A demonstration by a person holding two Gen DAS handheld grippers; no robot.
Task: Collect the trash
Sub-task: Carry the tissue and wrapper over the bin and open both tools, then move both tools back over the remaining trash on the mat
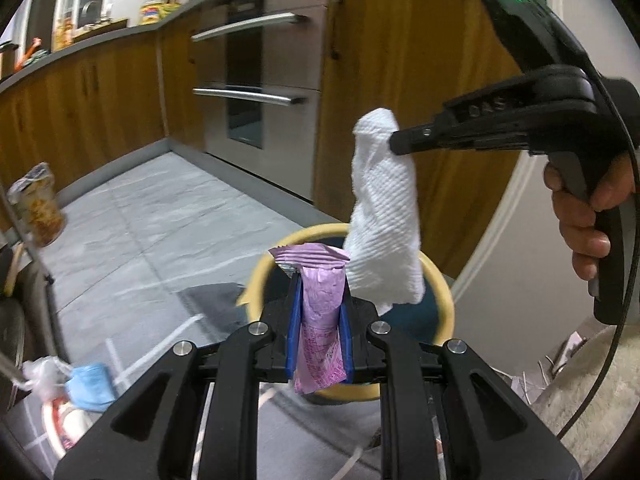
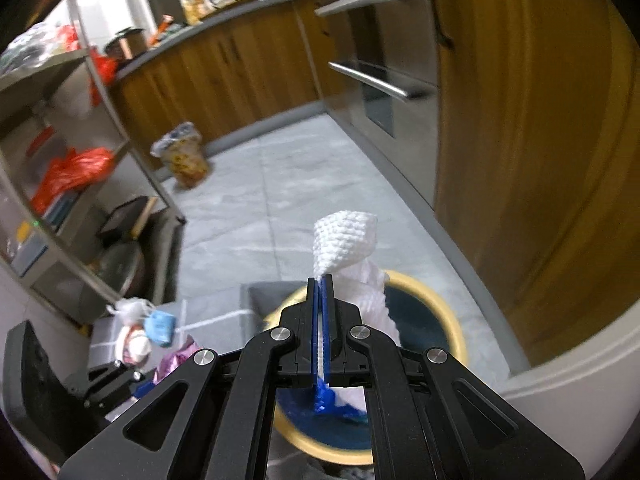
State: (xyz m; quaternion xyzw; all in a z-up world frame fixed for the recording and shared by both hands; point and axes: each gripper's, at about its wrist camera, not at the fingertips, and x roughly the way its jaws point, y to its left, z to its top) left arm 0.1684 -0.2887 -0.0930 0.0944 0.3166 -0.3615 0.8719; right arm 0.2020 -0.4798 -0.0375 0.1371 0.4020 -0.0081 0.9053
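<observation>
1. The left claw (image 1: 319,300) was clamped on a crinkled pink plastic wrapper (image 1: 322,312), blue pads pinching it from both sides, its top edge fanned out above the fingertips.
2. The right claw (image 2: 320,280) was squeezed tight on a twisted white paper towel (image 2: 346,240), which stuck up past the tips and draped down the right side.
3. In the left wrist view that right claw (image 1: 394,142) came in from the right, a hand (image 1: 588,216) wrapped round its grip, the towel (image 1: 384,216) dangling from its tip.
4. Both pieces hung over a round bin with a yellow rim and dark blue inside (image 2: 424,320), standing on the grey tiled floor (image 2: 280,200).
5. Off to the left on the floor lay a light blue crumpled piece (image 2: 160,326) beside a white bundle (image 2: 132,308).
6. Further back, a patterned lined bin (image 2: 184,156) stood near the wooden cabinets (image 2: 224,76).
</observation>
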